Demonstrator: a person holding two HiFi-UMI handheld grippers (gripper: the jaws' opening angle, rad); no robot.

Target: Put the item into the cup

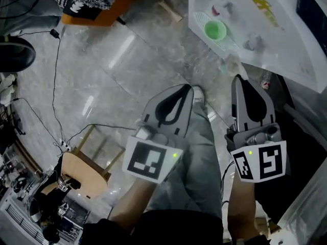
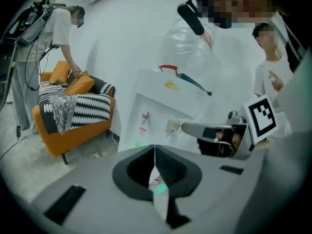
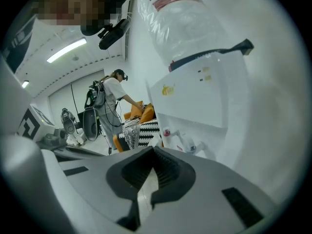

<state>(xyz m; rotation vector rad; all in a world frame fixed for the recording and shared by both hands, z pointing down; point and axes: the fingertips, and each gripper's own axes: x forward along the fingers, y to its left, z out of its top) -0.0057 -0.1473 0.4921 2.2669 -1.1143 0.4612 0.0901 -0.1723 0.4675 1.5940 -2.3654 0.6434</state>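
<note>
A green cup [image 1: 215, 30] stands on the white table [image 1: 286, 45] at the upper right of the head view. Small items lie around it: a red-and-white one [image 1: 216, 9], a grey one [image 1: 252, 43] and a yellow one [image 1: 262, 5]. My left gripper [image 1: 189, 89] and right gripper [image 1: 238, 78] hang side by side over my legs, short of the table's near edge. Both are shut with nothing between the jaws. In the left gripper view the jaws [image 2: 155, 172] meet and point at the table's items [image 2: 145, 117]. The right gripper [image 3: 151, 172] looks the same in its own view.
Marble floor with cables [image 1: 53, 111] lies below. A wooden stool [image 1: 84, 173] stands at the lower left and an orange sofa [image 1: 99, 11] with a black-and-white throw at the top. Another person [image 2: 53, 33] bends over that sofa. Equipment clutters the left edge.
</note>
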